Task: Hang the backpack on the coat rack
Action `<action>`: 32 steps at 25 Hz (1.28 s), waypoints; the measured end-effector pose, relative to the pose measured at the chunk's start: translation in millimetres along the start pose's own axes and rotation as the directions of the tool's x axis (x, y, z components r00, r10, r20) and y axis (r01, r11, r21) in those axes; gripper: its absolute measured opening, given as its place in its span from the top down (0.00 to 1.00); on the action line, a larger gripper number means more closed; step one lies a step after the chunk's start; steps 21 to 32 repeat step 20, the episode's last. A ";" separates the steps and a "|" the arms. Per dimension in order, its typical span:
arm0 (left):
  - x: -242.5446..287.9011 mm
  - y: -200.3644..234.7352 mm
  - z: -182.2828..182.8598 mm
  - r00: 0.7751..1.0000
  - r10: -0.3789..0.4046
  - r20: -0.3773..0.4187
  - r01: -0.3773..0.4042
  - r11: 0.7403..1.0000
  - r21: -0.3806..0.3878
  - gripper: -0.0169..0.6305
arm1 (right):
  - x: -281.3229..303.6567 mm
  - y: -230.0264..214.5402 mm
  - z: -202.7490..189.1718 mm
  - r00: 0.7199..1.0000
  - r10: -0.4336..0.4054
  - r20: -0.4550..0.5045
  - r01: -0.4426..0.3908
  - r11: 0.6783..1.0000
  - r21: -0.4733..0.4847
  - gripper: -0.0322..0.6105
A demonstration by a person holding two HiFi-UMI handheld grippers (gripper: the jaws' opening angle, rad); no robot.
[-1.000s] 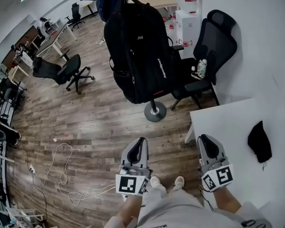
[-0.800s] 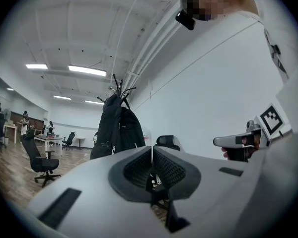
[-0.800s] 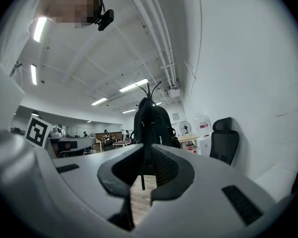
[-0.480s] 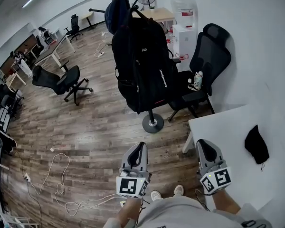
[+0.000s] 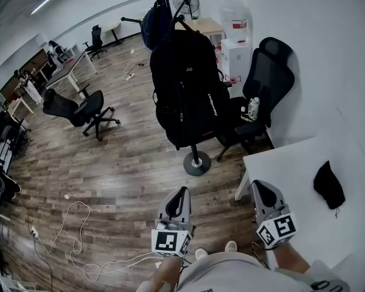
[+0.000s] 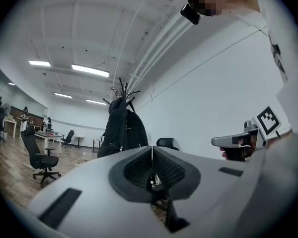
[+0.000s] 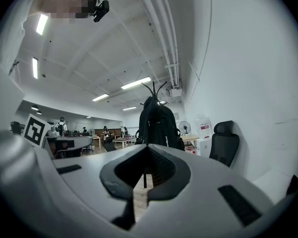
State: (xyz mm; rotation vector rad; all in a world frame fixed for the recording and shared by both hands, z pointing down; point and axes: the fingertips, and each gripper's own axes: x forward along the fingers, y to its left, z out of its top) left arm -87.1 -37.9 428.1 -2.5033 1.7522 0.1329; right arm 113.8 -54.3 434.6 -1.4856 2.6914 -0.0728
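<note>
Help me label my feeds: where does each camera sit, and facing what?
Head view: on the person's head, facing steeply down at the backpack on the coat rack; left gripper, right gripper and shoes show.
Left gripper view: on the left gripper, along its shut fingers toward the backpack; right gripper at right.
Right gripper view: on the right gripper, along its shut fingers toward the backpack; left gripper at left.
All three share the backpack.

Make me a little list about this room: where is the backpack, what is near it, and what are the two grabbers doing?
backpack: black, hanging on the coat rack
coat rack: standing on the wood floor
nearby: black office chair against the wall
white table: dark cloth thing lying on it
left gripper: jaws together, holding nothing
right gripper: jaws together, holding nothing
</note>
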 end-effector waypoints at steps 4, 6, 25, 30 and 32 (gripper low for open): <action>-2.5 -0.7 1.9 1.000 -0.004 -0.003 0.004 1.000 -0.005 0.95 | -0.9 3.9 1.8 1.000 -0.003 -0.001 0.003 1.000 -0.013 0.93; -3.8 -1.6 2.3 1.000 -0.006 -0.004 0.006 1.000 -0.010 0.95 | -2.6 4.7 2.9 1.000 -0.008 -0.002 0.008 1.000 -0.021 0.93; -12.3 -5.7 -2.7 1.000 -0.015 -0.026 0.014 0.999 -0.036 0.95 | -9.0 11.3 1.8 1.000 -0.009 -0.005 0.009 0.999 -0.031 0.93; -12.3 -5.7 -2.7 1.000 -0.015 -0.026 0.014 0.999 -0.036 0.95 | -9.0 11.3 1.8 1.000 -0.009 -0.005 0.009 0.999 -0.031 0.93; -12.3 -5.7 -2.7 1.000 -0.015 -0.026 0.014 0.999 -0.036 0.95 | -9.0 11.3 1.8 1.000 -0.009 -0.005 0.009 0.999 -0.031 0.93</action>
